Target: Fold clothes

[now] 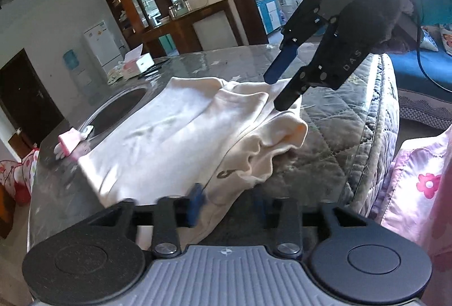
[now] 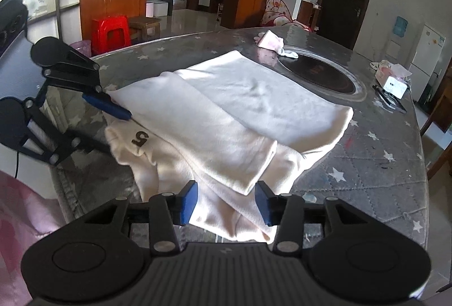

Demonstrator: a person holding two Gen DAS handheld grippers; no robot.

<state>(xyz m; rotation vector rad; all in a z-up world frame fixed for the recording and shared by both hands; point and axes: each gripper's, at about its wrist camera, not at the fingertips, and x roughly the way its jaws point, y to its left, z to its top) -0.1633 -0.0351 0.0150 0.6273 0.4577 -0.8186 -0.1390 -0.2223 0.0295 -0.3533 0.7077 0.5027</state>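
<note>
**Cream garment half folded on the quilted table**

My right gripper (image 2: 226, 203) hangs with its jaws parted over the near edge of the cream garment (image 2: 226, 119), the pads clear of the cloth. My left gripper (image 1: 227, 200) is at the garment's hem; its blue fingers (image 1: 195, 201) are blurred, and I cannot tell whether they pinch the fabric. The garment lies folded lengthwise on the table (image 2: 367, 164). Beyond it sit a round dark inset (image 2: 319, 74), a pink cloth (image 2: 269, 42) and a tissue box (image 2: 391, 77).

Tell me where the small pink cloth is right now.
The pink cloth lies on the table's far side in the right wrist view, beside the round dark plate and beyond the cream garment.
</note>
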